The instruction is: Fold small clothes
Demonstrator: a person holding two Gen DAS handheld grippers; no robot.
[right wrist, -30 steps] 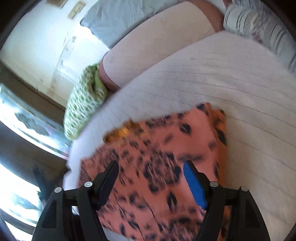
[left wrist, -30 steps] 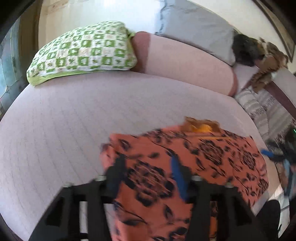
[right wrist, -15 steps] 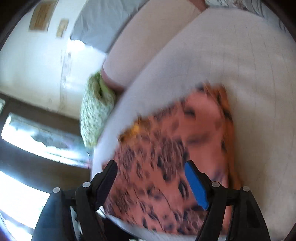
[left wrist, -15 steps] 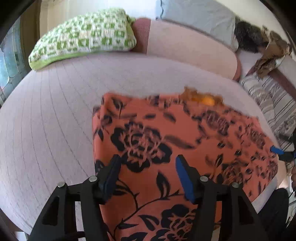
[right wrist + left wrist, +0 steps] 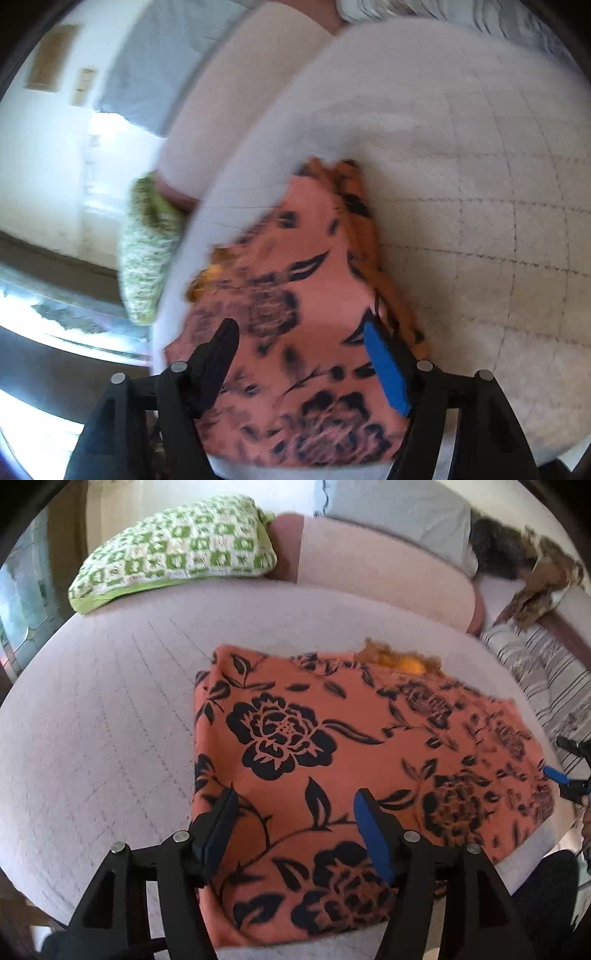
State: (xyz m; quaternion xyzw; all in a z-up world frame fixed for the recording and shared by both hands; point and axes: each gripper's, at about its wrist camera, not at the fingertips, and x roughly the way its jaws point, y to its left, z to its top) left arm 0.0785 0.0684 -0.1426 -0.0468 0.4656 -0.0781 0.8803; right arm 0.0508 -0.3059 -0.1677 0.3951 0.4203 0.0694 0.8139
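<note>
I count one orange floral garment (image 5: 332, 746) lying on the one pale bed (image 5: 96, 716) in front of me. I hold two grippers: my left gripper (image 5: 295, 808) and my right gripper (image 5: 301, 338), each with two fingers. At the head of the bed I see one green checked pillow (image 5: 173, 550) and one long pink bolster (image 5: 384, 572).

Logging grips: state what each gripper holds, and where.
Nothing held. Left gripper, jaws opening, and right gripper, open, hover over the orange floral garment.
</note>
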